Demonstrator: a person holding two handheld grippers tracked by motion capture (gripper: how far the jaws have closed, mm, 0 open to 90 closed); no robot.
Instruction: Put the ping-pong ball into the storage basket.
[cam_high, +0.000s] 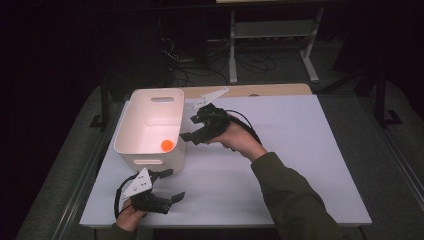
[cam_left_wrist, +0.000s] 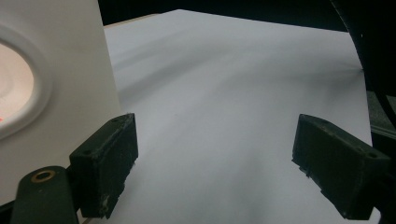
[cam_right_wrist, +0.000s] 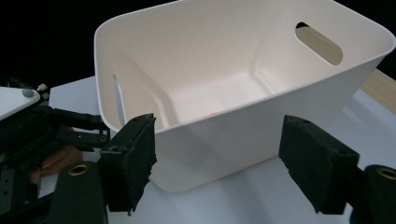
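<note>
High view: I see the orange ball lying in the white bin, just left of my right gripper, jaws apart and empty. My left gripper is open too. The drop looks done; next I'd back away.

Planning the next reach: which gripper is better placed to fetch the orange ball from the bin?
Right. The right gripper is open beside the bin rim, near the ball; the left gripper sits low on the table.

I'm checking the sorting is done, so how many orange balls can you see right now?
1: an orange ball lies on the floor of the white bin, in its near right corner. The bin's near wall may hide others.
</note>
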